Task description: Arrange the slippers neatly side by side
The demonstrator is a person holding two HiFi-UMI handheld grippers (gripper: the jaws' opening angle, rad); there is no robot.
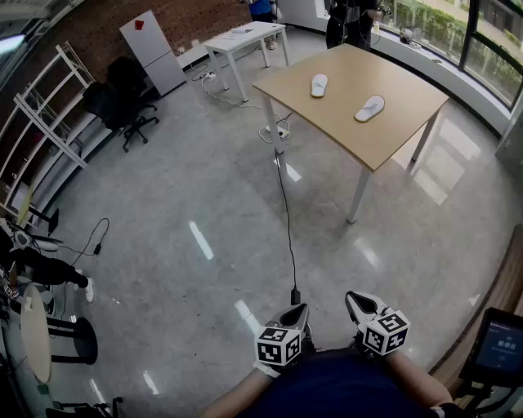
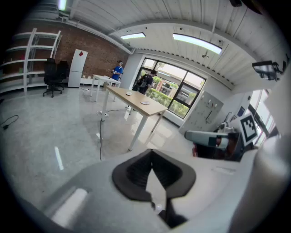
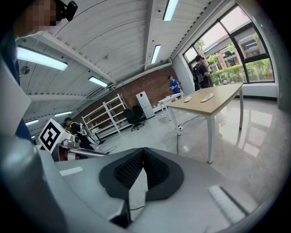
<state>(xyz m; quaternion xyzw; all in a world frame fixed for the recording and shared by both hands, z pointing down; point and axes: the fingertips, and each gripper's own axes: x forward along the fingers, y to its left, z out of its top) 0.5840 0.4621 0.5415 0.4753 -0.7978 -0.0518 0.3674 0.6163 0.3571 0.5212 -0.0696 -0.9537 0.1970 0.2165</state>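
Note:
Two white slippers lie apart on the wooden table (image 1: 351, 140) far ahead: one (image 1: 319, 85) nearer the back, the other (image 1: 370, 108) to its right, angled differently. They show small in the left gripper view (image 2: 144, 102) and the right gripper view (image 3: 208, 97). Both grippers are held close to my body, several steps from the table. My left gripper (image 1: 301, 310) is shut with nothing in it, its pads meeting at the tip (image 2: 151, 152). My right gripper (image 1: 353, 299) is likewise shut and empty (image 3: 143, 150).
A black cable (image 1: 286, 220) runs over the grey floor from the table toward me. Beyond stand a white table (image 1: 245, 37), a white cabinet (image 1: 155, 51), black chairs (image 1: 131, 98) and white shelving (image 1: 41, 122). People (image 1: 351, 20) stand by the windows. A screen (image 1: 498, 347) is at my right.

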